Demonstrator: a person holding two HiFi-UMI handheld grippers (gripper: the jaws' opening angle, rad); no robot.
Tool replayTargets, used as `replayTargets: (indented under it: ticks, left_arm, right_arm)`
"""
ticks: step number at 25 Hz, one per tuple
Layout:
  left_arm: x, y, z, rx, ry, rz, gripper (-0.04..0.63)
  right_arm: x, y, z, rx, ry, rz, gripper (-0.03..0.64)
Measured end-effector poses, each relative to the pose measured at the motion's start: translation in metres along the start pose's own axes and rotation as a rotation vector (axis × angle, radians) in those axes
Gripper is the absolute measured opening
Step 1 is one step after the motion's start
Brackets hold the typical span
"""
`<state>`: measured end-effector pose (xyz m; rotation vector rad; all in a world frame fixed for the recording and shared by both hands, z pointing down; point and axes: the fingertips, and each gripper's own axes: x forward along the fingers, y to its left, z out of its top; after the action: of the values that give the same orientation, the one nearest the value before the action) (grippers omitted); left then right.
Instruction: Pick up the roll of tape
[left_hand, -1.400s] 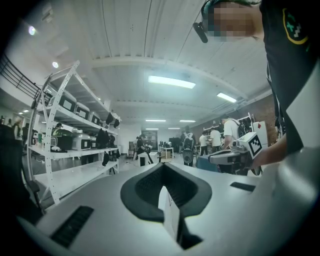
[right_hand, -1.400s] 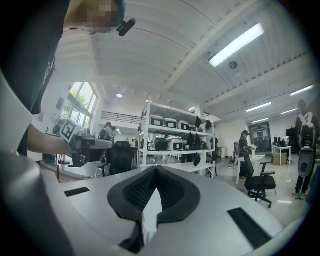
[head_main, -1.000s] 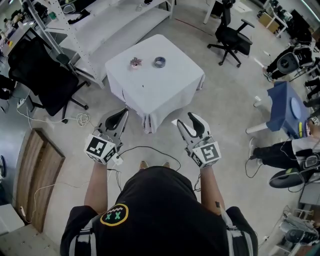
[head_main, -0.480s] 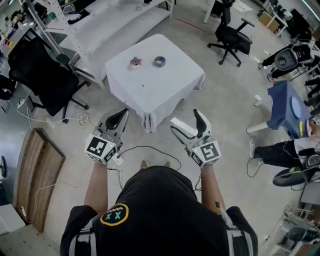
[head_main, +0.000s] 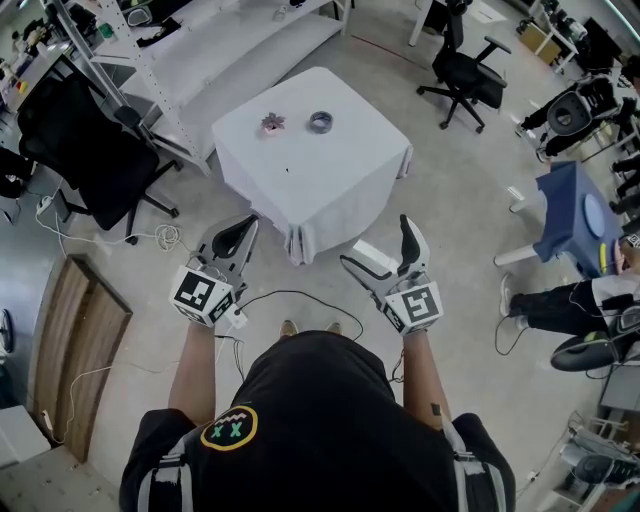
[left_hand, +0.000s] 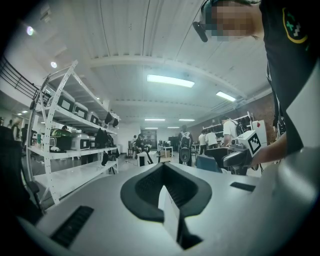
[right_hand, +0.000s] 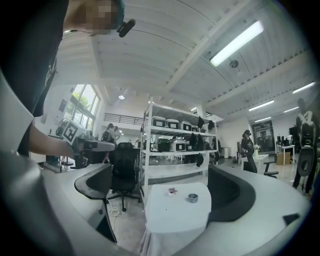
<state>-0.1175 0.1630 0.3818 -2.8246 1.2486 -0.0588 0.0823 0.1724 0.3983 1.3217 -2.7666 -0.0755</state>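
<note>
State | right tool — jaws opening wide, empty; left tool — jaws together, empty

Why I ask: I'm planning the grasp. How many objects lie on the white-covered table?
2. On the table, the roll of tape sits far back; a pinkish object lies left of it, apart. A tiny dark speck is too small to tell.

Pinkish item beside roll of tape too small to identify; table hidden under cloth.
</note>
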Motion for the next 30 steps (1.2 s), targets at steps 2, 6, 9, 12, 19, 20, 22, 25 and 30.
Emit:
replayTargets:
  ticks: [2,6,9,12,19,20,22,25,30]
  left_arm:
    - [0.001,-0.002,0.001,0.003,-0.001,0.002,0.015]
    - [0.006,-0.009,0.003,0.005,-0.002,0.002,0.015]
    - [0.008,-0.016,0.005,0.013,0.003,0.006,0.015]
    - [0.012,-0.025,0.008,0.018,0.004,0.021,0.015]
    - [0.026,-0.054,0.013,0.046,0.013,0.043,0.015]
    - [0.028,-0.057,0.014,0.047,0.012,0.045,0.015]
    - [0.031,-0.062,0.014,0.048,0.013,0.045,0.015]
    - [0.037,-0.065,0.012,0.049,0.019,0.045,0.015]
    - [0.050,-0.062,0.007,0.049,0.024,0.034,0.015]
  right_arm:
    - [-0.002,-0.002,0.000,0.004,-0.004,-0.003,0.598]
    - [-0.008,-0.008,-0.003,0.009,-0.005,-0.002,0.600]
    - [-0.014,-0.012,-0.005,0.017,-0.006,0.004,0.600]
    - [-0.023,-0.020,-0.006,0.028,-0.008,0.011,0.600]
    - [-0.045,-0.040,-0.012,0.019,-0.003,0.049,0.598]
    - [-0.047,-0.043,-0.014,0.018,-0.002,0.052,0.600]
    - [-0.051,-0.048,-0.018,0.024,-0.002,0.051,0.598]
    - [-0.051,-0.053,-0.022,0.030,-0.005,0.050,0.600]
    - [-0.043,-0.062,-0.026,0.034,-0.004,0.048,0.600]
